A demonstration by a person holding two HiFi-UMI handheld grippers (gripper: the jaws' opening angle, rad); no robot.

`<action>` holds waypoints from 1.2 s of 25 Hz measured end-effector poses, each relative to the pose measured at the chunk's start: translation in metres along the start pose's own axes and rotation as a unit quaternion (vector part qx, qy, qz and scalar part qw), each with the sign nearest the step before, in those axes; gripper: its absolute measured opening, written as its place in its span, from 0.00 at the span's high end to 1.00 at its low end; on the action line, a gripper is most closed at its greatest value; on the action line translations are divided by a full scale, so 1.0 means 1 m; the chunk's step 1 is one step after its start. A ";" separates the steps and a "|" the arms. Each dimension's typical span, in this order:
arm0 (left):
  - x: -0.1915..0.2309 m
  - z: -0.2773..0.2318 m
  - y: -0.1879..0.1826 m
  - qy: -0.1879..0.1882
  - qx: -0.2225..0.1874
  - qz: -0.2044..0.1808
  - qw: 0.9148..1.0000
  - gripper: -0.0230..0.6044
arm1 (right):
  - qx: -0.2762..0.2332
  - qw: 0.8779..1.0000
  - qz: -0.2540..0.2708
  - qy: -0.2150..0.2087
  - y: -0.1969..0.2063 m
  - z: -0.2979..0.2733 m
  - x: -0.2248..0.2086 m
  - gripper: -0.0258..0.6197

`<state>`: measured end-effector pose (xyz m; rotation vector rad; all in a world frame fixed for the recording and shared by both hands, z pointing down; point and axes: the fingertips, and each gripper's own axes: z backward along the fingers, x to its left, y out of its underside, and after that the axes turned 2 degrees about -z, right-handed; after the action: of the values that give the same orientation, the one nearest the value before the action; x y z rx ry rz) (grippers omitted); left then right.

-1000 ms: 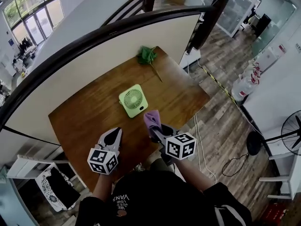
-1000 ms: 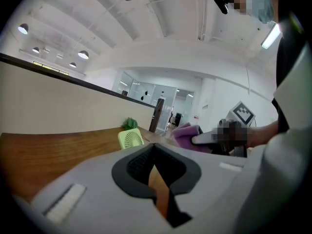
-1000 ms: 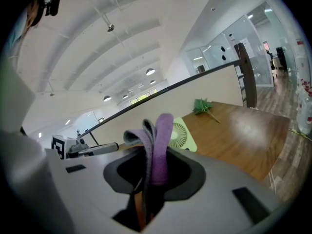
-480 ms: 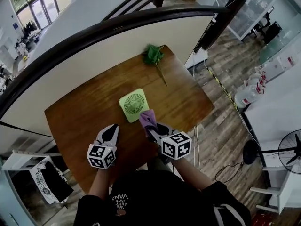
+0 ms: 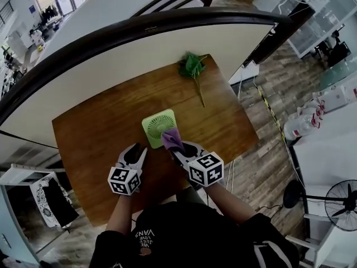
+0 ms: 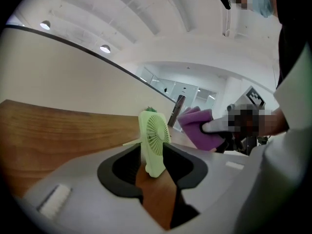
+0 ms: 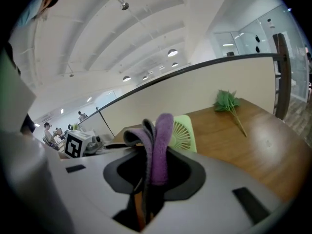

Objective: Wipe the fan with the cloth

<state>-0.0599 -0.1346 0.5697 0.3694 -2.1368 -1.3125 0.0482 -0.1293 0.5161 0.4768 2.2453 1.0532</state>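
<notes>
A small light-green square fan [image 5: 158, 126] stands upright on the brown wooden table [image 5: 95, 133]. My right gripper [image 5: 175, 147] is shut on a folded purple cloth [image 5: 170, 139], which reaches the fan's near right corner. In the right gripper view the cloth [image 7: 158, 145] stands up between the jaws with the fan [image 7: 183, 133] just behind it. My left gripper [image 5: 136, 150] sits just left of the fan's near side, apart from it. Its jaws are opening and hold nothing. The left gripper view shows bare wood in the gap, with the fan [image 6: 153, 140] and the cloth [image 6: 197, 128] beyond.
A green leafy sprig [image 5: 192, 68] lies at the table's far right corner. A cream partition with a dark curved rail [image 5: 139, 24] runs behind the table. Water bottles [image 5: 301, 124] and a floor fan [image 5: 340, 197] stand on the wooden floor at the right.
Both grippers have moved forward and down toward the fan. The cloth has gone from short of the fan to its near right corner. The left jaws look wider apart.
</notes>
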 end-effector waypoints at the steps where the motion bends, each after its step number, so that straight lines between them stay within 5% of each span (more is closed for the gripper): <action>1: 0.001 -0.004 0.003 0.000 0.001 0.004 1.000 0.76 | 0.002 1.000 0.004 -0.004 -0.002 -0.003 -0.002 0.81; 23: 0.011 -0.058 0.028 0.026 0.038 0.035 0.998 0.69 | 0.030 0.990 0.055 -0.126 -0.031 -0.085 0.020 0.80; 30: 0.007 -0.061 0.029 0.042 0.035 0.039 0.998 0.80 | 0.041 0.990 0.035 -0.129 -0.025 -0.094 0.013 0.81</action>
<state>-0.0256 -0.1680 0.6178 0.3585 -2.1097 -1.1610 -0.0250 -0.1912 0.5387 0.6914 2.0602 0.8814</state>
